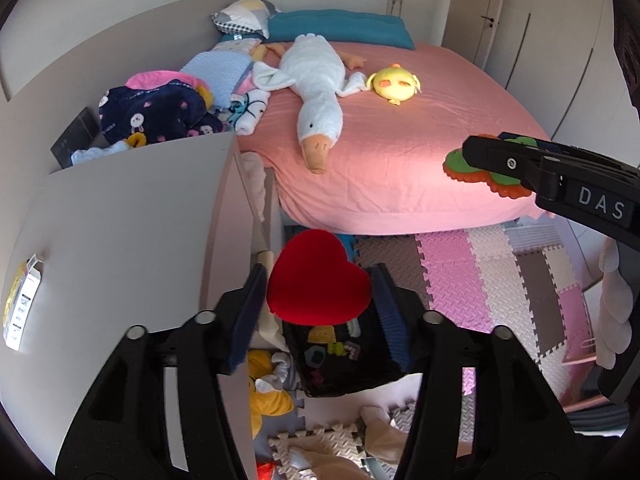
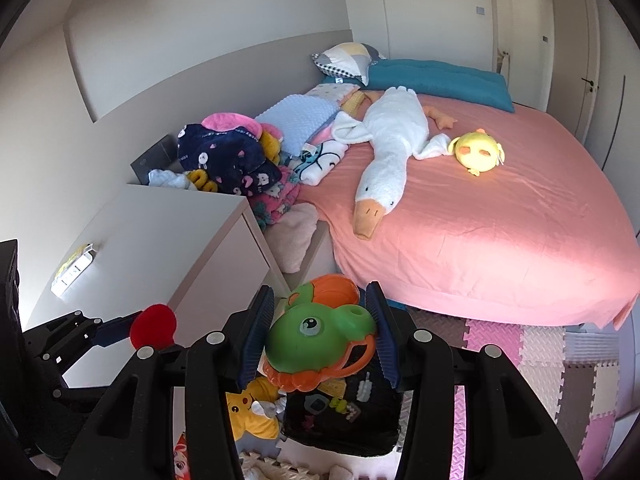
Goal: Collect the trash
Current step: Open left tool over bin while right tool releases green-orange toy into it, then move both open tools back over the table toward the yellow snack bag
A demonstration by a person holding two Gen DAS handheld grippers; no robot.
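Carrying looks like the step in hand: the red heart cushion [image 1: 318, 280] sits pinched between the pads of the left gripper [image 1: 320, 312], jaws closed partway onto its sides, and the green-and-orange frog toy [image 2: 320, 344] is clamped the same way in the right gripper [image 2: 322, 336]. Both loads hang above a black bin [image 2: 340, 420] on the foam floor mat [image 2: 540, 360], just off the foot edge of the pink bed [image 2: 500, 240] and beside the front corner of the grey cabinet [image 2: 160, 240]. A yellow plush [image 2: 252, 408] lies on the mat against the bin's left side. The next move probably calls for lowering each item over the bin's mouth and parting the jaws, one gripper at a time so they do not collide. Elsewhere, a goose plush [image 2: 388, 152] and yellow chick [image 2: 478, 152] lie on the bed.
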